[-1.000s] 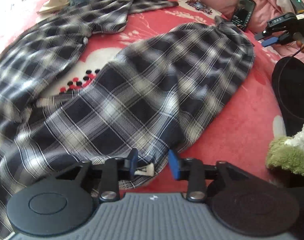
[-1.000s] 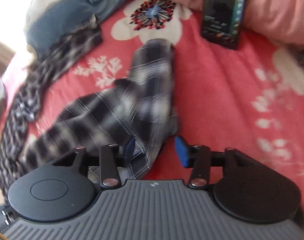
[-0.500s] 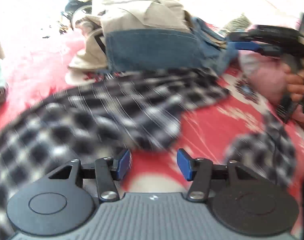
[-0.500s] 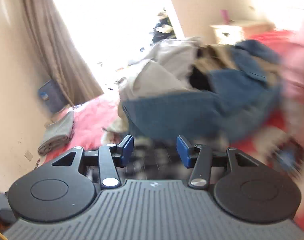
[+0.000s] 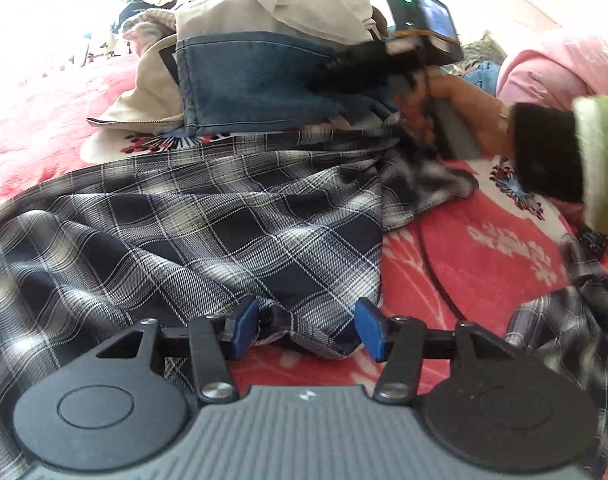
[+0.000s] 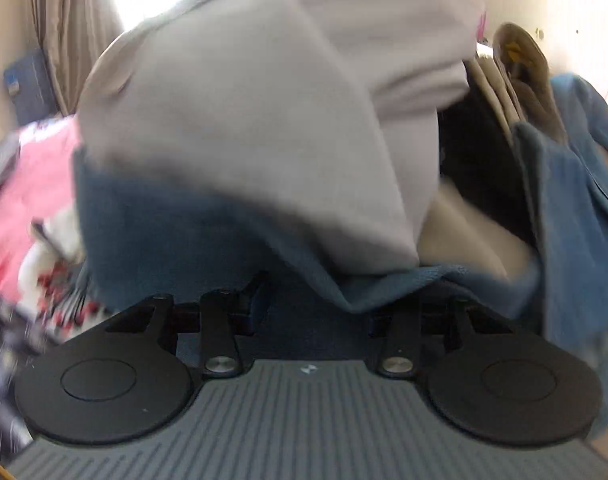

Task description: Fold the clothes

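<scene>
Nearest in the left wrist view, the left gripper (image 5: 306,330) is seen with its blue pads (image 5: 243,328) parted, the jaws having just been opening. A corner of the plaid shirt (image 5: 207,232) lies bunched between them; it lies against the left pad and clear of the right one, so it is not pinched. The shirt is spread over the red flowered blanket (image 5: 484,264), which covers the bed. From the gripper the cloth runs away to the left and up the middle of the frame, and a further piece of plaid is seen at the right edge. A thin dark cable (image 5: 432,268) is trailed across the blanket beside the shirt.

Beyond the shirt, the right gripper (image 5: 344,72) is held by a hand (image 5: 452,104) in a black cuff with a green sleeve; it is blurred, and a small lit screen is carried on top of it. Behind it a pile of folded clothes (image 5: 263,40) is stacked, denim below and pale grey above. A pink quilt (image 5: 556,64) lies at the far right.

In the right wrist view, the right gripper's jaws (image 6: 318,308) are parted and have just been narrowing. They are pushed close against the blue denim (image 6: 175,232) of the pile; whether cloth is gripped cannot be told. Grey cloth (image 6: 263,100) fills the frame above, with a curtain (image 6: 63,20) at the far left.
</scene>
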`<state>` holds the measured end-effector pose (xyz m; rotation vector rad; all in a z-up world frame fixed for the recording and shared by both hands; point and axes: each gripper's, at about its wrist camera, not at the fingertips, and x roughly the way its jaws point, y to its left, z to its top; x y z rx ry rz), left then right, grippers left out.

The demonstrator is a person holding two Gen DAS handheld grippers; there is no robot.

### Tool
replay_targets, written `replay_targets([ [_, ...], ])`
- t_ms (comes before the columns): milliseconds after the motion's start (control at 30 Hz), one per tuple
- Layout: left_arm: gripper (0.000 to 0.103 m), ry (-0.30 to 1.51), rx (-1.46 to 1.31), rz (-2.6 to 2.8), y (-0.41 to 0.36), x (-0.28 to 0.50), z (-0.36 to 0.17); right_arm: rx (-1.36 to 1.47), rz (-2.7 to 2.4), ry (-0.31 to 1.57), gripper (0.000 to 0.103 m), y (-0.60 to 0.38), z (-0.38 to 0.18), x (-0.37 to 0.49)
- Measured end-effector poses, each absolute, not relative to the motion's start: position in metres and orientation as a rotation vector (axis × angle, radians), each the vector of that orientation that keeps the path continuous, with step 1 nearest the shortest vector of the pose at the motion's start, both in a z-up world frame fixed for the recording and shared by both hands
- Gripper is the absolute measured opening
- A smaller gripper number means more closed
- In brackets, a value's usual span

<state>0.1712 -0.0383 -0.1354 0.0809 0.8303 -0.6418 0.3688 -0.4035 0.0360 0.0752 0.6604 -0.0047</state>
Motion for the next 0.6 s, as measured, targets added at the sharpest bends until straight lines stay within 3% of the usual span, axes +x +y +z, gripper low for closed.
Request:
replay_targets([
  [600,0.056,0.852,-0.015,-0.651,-0.022,0.175,-0.134,0.137,-0.068,0.658,0.042,-0.417,0.055,0.522],
])
